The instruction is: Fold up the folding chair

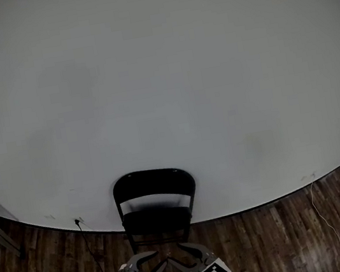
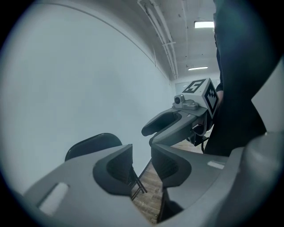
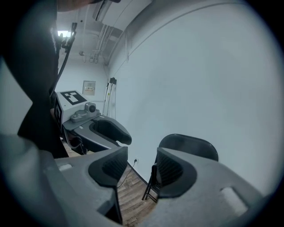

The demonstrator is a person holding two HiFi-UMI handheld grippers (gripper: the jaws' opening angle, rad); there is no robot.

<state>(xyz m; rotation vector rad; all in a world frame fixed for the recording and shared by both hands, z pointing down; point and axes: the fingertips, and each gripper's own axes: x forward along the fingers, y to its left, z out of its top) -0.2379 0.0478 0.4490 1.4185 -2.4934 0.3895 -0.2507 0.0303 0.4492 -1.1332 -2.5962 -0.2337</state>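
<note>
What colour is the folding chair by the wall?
The chair is black all over: back, seat and frame. The head view shows it best.

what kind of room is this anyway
Probably a bare studio or test room, going by the big plain white wall, the dark wood-plank floor, a lone black folding chair and strip lights overhead.

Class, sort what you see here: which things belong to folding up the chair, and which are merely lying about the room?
Belongs to the job:
folding chair, standing open by the wall
left gripper, jaws apart, empty
right gripper, jaws apart, empty

Just lying about:
black cable, trailing from the wall on the left
white cable, on the floor on the right
</note>
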